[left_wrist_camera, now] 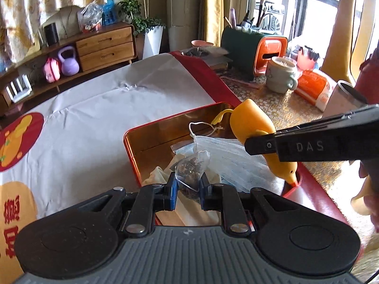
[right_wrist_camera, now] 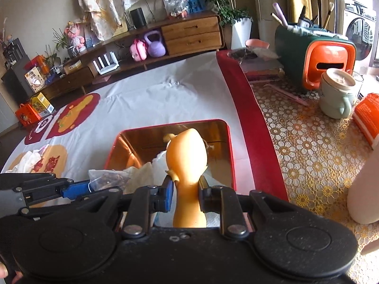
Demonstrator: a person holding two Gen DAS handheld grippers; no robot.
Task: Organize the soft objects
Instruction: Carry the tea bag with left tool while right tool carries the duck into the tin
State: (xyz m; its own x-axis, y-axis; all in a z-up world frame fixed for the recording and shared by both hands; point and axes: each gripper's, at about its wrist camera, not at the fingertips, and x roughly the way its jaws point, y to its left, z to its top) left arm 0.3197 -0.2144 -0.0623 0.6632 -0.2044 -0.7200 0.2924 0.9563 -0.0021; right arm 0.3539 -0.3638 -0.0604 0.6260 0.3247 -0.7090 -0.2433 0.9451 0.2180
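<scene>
A red tin with a shiny gold inside point(left_wrist_camera: 151, 139) point(right_wrist_camera: 132, 142) sits on the white cloth. In it lie a blue face mask point(left_wrist_camera: 227, 156) and some pale cloth point(left_wrist_camera: 158, 175). My left gripper point(left_wrist_camera: 188, 190) is shut on a clear tea bag of dried bits point(left_wrist_camera: 189, 172) point(right_wrist_camera: 109, 177), held over the tin's near side. My right gripper point(right_wrist_camera: 184, 195) is shut on the neck of a yellow rubber chicken point(right_wrist_camera: 187, 161) point(left_wrist_camera: 255, 127), which hangs over the tin's right part. In the left wrist view the right gripper's black finger point(left_wrist_camera: 308, 145) crosses the chicken.
A red table edge point(right_wrist_camera: 251, 118) borders a lace-patterned cloth point(right_wrist_camera: 308, 146) with a pale green mug point(right_wrist_camera: 334, 94), an orange and green holder with brushes point(right_wrist_camera: 317, 54) and an orange packet point(right_wrist_camera: 367, 118). White fabric point(right_wrist_camera: 28, 161) lies at the far left of the cloth. A wooden sideboard point(right_wrist_camera: 189, 35) stands behind.
</scene>
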